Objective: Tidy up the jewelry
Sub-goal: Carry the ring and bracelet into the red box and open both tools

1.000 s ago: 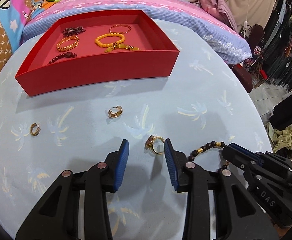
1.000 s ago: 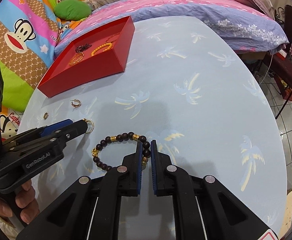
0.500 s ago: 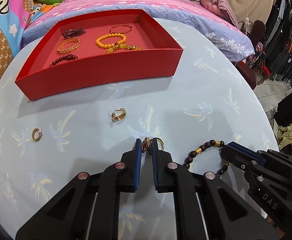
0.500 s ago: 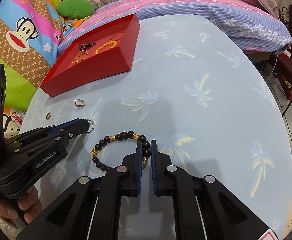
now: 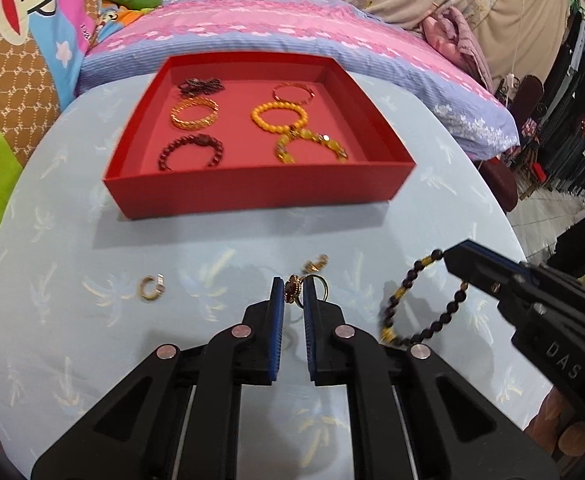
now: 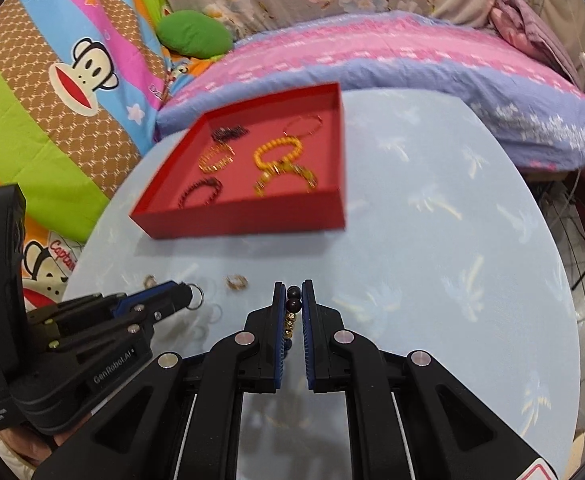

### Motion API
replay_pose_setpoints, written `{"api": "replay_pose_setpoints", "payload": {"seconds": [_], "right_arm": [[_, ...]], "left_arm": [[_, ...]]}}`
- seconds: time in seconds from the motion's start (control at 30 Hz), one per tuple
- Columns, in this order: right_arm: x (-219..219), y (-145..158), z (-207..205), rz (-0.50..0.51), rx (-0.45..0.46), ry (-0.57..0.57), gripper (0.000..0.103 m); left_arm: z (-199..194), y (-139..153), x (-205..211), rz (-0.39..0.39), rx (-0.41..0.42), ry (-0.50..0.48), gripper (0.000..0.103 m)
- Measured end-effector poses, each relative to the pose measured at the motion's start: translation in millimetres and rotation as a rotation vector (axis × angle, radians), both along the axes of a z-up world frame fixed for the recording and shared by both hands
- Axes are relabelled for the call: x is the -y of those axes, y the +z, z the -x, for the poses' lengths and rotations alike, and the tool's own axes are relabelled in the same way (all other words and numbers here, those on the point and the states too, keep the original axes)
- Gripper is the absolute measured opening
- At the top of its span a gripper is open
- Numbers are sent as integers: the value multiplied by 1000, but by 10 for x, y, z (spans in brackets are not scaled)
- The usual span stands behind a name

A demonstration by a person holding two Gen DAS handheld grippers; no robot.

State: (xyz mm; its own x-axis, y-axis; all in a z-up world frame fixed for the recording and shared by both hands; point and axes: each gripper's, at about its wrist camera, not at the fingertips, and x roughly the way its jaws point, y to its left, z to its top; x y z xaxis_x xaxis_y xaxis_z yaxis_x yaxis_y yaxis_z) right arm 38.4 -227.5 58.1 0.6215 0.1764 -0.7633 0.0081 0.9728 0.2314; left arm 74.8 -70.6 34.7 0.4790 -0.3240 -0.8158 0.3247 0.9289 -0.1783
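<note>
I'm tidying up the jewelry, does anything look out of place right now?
Two small gold earrings lie loose on the table, outside the red tray. The left gripper pinches a ring; the right gripper holds a dark bead bracelet.

The right gripper (image 6: 293, 297) pinches a dark beaded bracelet (image 6: 292, 304) (some gold beads) before the red tray (image 6: 248, 216).
</note>
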Motion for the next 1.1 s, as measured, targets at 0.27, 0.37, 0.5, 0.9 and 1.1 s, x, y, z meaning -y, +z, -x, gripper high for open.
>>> {"api": "replay_pose_setpoints", "payload": {"seconds": [0.27, 0.37, 0.5, 0.9, 1.1], "right_arm": [[-206, 382, -346, 22, 89, 40, 8], [-248, 476, -507, 30, 112, 49, 8], [-294, 563, -751, 53, 133, 57, 8], [-216, 485, -1556, 82, 119, 33, 8], [-164, 234, -1868, 64, 65, 25, 8]], "left_arm": [[-237, 284, -246, 18, 46, 26, 9], [-374, 382, -298, 24, 67, 31, 9], [-603, 497, -300, 25, 99, 30, 9], [-1281, 396, -103, 20, 100, 12, 9], [-1573, 201, 18, 11, 66, 7, 9]]}}
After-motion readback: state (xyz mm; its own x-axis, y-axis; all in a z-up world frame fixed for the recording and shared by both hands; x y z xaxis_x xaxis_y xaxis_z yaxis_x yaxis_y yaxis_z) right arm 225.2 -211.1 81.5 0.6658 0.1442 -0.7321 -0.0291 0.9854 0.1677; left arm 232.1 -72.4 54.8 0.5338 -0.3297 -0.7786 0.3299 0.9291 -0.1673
